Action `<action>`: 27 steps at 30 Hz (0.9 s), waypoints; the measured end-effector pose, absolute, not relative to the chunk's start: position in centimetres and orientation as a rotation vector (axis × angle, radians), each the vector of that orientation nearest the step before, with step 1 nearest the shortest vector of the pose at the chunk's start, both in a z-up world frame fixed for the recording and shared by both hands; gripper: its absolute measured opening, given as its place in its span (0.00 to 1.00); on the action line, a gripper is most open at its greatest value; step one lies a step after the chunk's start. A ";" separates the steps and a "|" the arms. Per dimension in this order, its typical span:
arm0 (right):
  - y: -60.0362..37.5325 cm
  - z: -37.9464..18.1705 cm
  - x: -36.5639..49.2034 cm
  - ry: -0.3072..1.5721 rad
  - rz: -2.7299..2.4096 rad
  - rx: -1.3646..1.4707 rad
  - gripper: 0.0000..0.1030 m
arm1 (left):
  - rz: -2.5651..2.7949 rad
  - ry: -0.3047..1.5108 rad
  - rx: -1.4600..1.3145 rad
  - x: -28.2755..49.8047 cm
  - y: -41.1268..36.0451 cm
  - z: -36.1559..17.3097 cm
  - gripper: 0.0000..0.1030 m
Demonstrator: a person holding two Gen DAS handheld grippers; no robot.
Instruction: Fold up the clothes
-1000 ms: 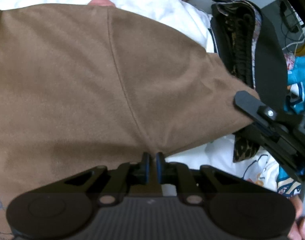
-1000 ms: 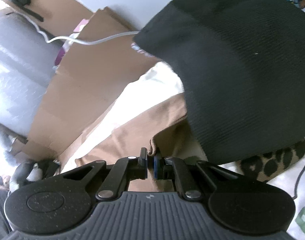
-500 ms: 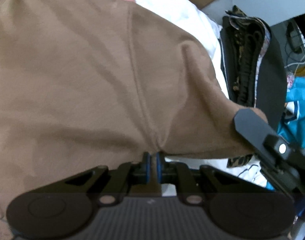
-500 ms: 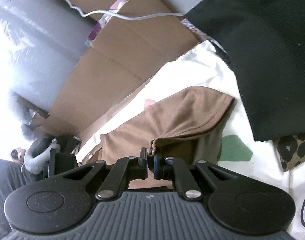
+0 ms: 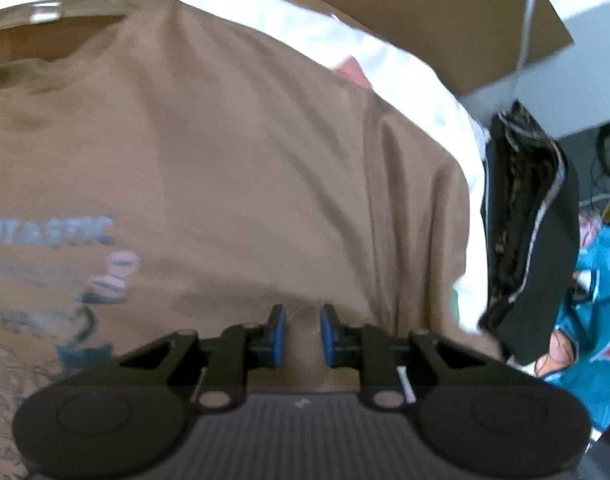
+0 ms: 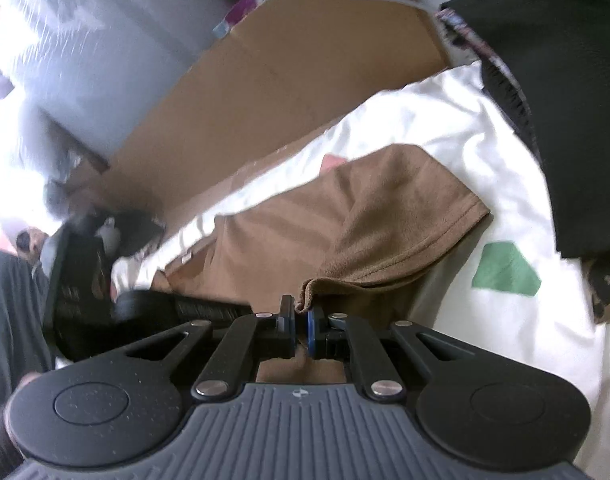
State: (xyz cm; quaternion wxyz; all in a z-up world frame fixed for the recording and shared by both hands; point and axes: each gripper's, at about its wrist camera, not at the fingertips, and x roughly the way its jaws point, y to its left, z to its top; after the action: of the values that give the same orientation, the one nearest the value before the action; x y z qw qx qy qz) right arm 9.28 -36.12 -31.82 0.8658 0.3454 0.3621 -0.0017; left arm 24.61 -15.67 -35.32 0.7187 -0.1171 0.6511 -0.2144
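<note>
A brown T-shirt (image 5: 225, 152) with a pale print (image 5: 65, 236) lies spread on a white sheet (image 5: 425, 80), its collar at the far left. My left gripper (image 5: 302, 336) hovers over the shirt's near edge. Its jaws are opening, and the pads stand apart with brown cloth showing in the gap, not pressed. In the right wrist view, my right gripper (image 6: 301, 326) is shut on the folded hem of the brown T-shirt (image 6: 365, 216), whose sleeve lies folded over onto the body.
A stack of dark folded garments (image 5: 537, 240) (image 6: 577, 100) sits right of the shirt, over a leopard-print cloth (image 6: 605, 284). Cardboard (image 6: 305, 72) lines the far side of the sheet (image 6: 465, 128). A teal garment (image 5: 601, 300) lies at the far right.
My left gripper's jaws have parted from the brown cloth, and its view has swung over the shirt's printed front and collar. The right gripper has carried the hem across, still pinched.
</note>
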 end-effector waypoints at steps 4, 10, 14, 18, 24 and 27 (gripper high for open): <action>-33.8 -32.6 9.4 0.813 0.017 0.621 0.04 | -0.451 1.432 -0.275 24.9 -13.9 -34.8 0.20; -31.3 -34.5 9.2 0.920 0.032 0.507 0.11 | -0.427 1.436 -0.286 25.1 -13.0 -34.8 0.21; -31.0 -35.2 8.8 0.960 0.048 0.529 0.37 | -0.423 1.436 -0.285 25.0 -12.7 -34.6 0.22; -31.5 -34.8 7.5 0.935 0.025 0.528 0.41 | -0.416 1.428 -0.284 24.9 -12.4 -34.3 0.24; -34.0 -33.7 6.2 0.862 -0.060 0.540 0.41 | -0.409 1.408 -0.289 25.3 -12.5 -33.6 0.24; -35.6 -33.5 6.1 0.831 -0.121 0.542 0.41 | -0.414 1.395 -0.286 25.6 -12.8 -33.2 0.25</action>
State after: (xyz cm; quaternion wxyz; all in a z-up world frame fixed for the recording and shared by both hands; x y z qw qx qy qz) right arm 6.07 -35.64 -33.51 0.8777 0.2601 0.3983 -0.0579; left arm 25.58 -12.80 -33.17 0.7375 -0.1301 0.6353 -0.1884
